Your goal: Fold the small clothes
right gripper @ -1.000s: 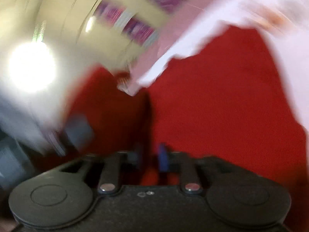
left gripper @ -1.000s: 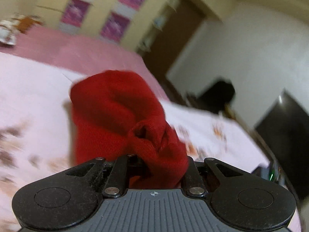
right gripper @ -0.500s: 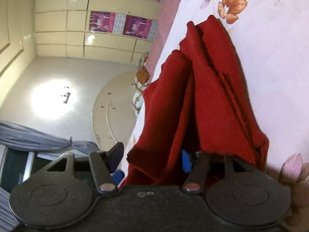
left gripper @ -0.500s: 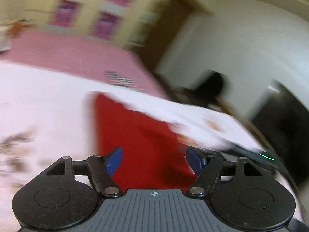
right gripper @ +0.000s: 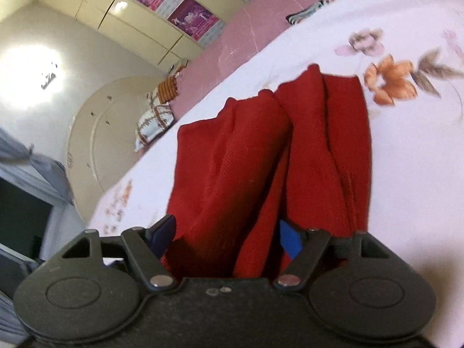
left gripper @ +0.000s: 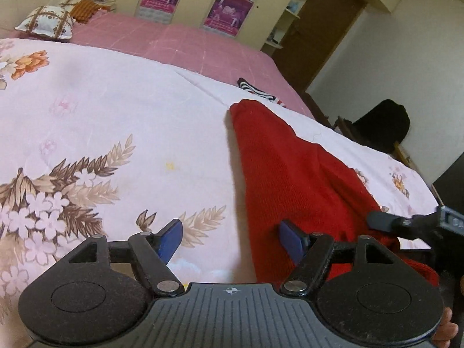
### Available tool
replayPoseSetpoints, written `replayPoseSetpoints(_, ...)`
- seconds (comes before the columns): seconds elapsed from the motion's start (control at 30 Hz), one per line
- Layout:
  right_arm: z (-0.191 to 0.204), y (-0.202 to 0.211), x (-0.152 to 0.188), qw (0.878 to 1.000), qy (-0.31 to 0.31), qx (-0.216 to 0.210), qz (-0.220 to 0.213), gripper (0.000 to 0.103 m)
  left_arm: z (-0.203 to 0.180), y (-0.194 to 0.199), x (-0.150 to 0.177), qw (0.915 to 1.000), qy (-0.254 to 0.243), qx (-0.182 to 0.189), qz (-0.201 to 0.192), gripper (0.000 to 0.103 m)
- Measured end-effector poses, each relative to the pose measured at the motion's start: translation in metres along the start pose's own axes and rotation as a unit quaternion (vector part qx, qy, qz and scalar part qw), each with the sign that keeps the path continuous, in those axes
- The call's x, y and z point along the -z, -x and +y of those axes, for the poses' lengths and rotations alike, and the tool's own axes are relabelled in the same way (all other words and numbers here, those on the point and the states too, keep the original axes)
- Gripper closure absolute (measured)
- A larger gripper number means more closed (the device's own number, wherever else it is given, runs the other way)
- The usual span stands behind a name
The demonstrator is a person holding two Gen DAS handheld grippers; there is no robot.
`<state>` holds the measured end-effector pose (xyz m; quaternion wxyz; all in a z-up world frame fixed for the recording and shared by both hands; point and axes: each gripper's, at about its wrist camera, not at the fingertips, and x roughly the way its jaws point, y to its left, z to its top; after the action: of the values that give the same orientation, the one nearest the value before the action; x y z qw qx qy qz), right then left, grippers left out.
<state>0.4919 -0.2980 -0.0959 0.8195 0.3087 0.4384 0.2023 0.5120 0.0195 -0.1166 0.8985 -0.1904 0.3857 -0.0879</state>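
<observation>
On the floral sheet (left gripper: pixel 110 110) I see the red garment (left gripper: pixel 290 174) lying in loose lengthwise folds, one narrow end pointing toward the pink bedspread (left gripper: pixel 179 40). My left gripper (left gripper: pixel 232 239) has its fingers spread wide, one blue pad (left gripper: pixel 171 237) over bare sheet, the other at the cloth's edge, pinching nothing. My right gripper (right gripper: pixel 226 236) is likewise spread (fabric bunches between the fingers, ungripped). A striped item (left gripper: pixel 255 91) lies just beyond the garment, and pillows (left gripper: pixel 46 23) sit far off.
</observation>
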Motion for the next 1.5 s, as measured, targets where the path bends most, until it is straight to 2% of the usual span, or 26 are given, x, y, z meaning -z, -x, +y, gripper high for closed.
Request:
replayPoseSetpoints(0.07,0.012,0.002,0.002,0.999,0.027,0.027,0.000,0.041,0.006,0.003,-0.004,1.0000,0.001,0.001,-0.002,0.030)
replayPoseSetpoints(0.1,0.018,0.005,0.005,0.998,0.043,0.039,-0.002,0.039,0.005,0.003,-0.005,1.0000,0.000,0.002,-0.001,0.030)
replayPoseSetpoints(0.13,0.023,0.009,0.004,0.998,0.056,0.040,-0.006,0.027,0.005,0.002,-0.004,1.0000,-0.001,0.003,0.000,0.031)
replayPoseSetpoints(0.2,0.022,0.010,0.000,0.999,0.047,0.020,0.007,0.012,0.006,0.001,-0.001,1.0000,-0.002,0.005,0.001,0.031)
replayPoseSetpoints(0.27,0.013,0.001,-0.004,0.999,0.019,0.006,0.033,0.016,0.005,0.001,0.000,1.0000,0.001,0.006,0.000,0.031)
replayPoseSetpoints(0.33,0.008,-0.001,-0.005,0.999,0.010,0.004,0.031,0.041,0.006,0.002,-0.001,1.0000,0.001,0.005,0.000,0.031)
replayPoseSetpoints(0.4,0.003,-0.002,-0.006,0.999,0.004,0.024,0.029,0.055,0.006,0.002,-0.001,1.0000,-0.001,0.004,-0.001,0.031)
replayPoseSetpoints(0.5,0.003,0.004,-0.006,0.999,0.014,0.025,0.033,0.058,0.006,0.002,-0.001,1.0000,-0.002,0.005,0.001,0.031)
replayPoseSetpoints(0.6,0.009,0.007,-0.003,0.996,0.064,0.048,0.038,0.074,0.007,0.002,-0.001,0.9999,-0.002,0.009,0.003,0.031)
replayPoseSetpoints(0.67,0.006,0.010,-0.002,0.996,0.067,0.041,0.042,0.072,0.008,0.002,-0.001,0.9999,-0.005,0.010,0.004,0.031)
replayPoseSetpoints(0.7,0.004,0.010,-0.003,0.996,0.062,0.037,0.043,0.067,0.008,0.002,-0.001,0.9999,-0.006,0.011,0.004,0.031)
replayPoseSetpoints(0.73,0.002,0.010,-0.005,0.998,0.047,0.026,0.046,0.052,0.009,0.002,-0.001,0.9999,-0.005,0.011,0.005,0.031)
replayPoseSetpoints(0.8,-0.001,0.010,-0.008,0.998,0.017,-0.014,0.057,0.031,0.008,0.003,-0.001,0.9999,-0.006,0.011,0.005,0.031)
replayPoseSetpoints(0.87,0.004,0.007,-0.010,0.998,0.023,-0.011,0.063,0.031,0.009,0.003,-0.001,0.9999,-0.008,0.012,0.006,0.031)
replayPoseSetpoints(0.9,0.007,0.004,-0.010,0.997,0.033,-0.002,0.066,0.041,0.009,0.003,-0.001,0.9999,-0.008,0.012,0.006,0.031)
replayPoseSetpoints(0.93,0.009,0.005,-0.009,0.997,0.045,0.013,0.061,0.072,0.010,0.004,-0.001,0.9999,-0.008,0.013,0.007,0.031)
replayPoseSetpoints(0.97,0.011,0.006,-0.008,0.996,0.061,0.039,0.053,0.081,0.010,0.004,-0.001,0.9998,-0.008,0.014,0.007,0.031)
replayPoseSetpoints(1.03,0.005,0.012,-0.006,0.997,0.060,0.032,0.039,0.083,0.008,0.005,-0.001,0.9999,-0.012,0.012,0.000,0.031)
replayPoseSetpoints(1.1,0.013,0.017,-0.001,0.994,0.102,0.029,0.018,0.085,0.006,0.006,0.000,0.9998,-0.017,0.010,-0.009,0.031)
replayPoseSetpoints(1.17,0.033,0.025,0.008,0.985,0.171,0.026,-0.007,0.085,0.004,0.009,-0.001,0.9994,-0.017,0.016,-0.025,0.031)
replayPoseSetpoints(1.27,0.056,0.045,0.016,0.971,0.233,0.014,-0.054,0.086,-0.003,0.012,-0.004,0.9986,-0.016,0.029,-0.042,0.031)
replayPoseSetpoints(1.37,0.063,0.066,0.023,0.956,0.276,0.025,-0.094,0.086,-0.025,0.009,-0.004,0.9972,-0.054,0.036,-0.036,0.031)
replayPoseSetpoints(1.4,0.057,0.070,0.024,0.956,0.273,0.033,-0.099,0.086,-0.031,0.005,-0.003,0.9966,-0.072,0.029,-0.027,0.031)
replayPoseSetpoints(1.47,0.030,0.067,0.024,0.967,0.233,0.049,-0.094,0.086,-0.042,-0.007,0.003,0.9947,-0.101,0.020,0.002,0.031)
replayPoseSetpoints(1.5,0.011,0.061,0.025,0.974,0.204,0.061,-0.079,0.086,-0.043,-0.011,0.006,0.9946,-0.103,0.017,0.004,0.031)
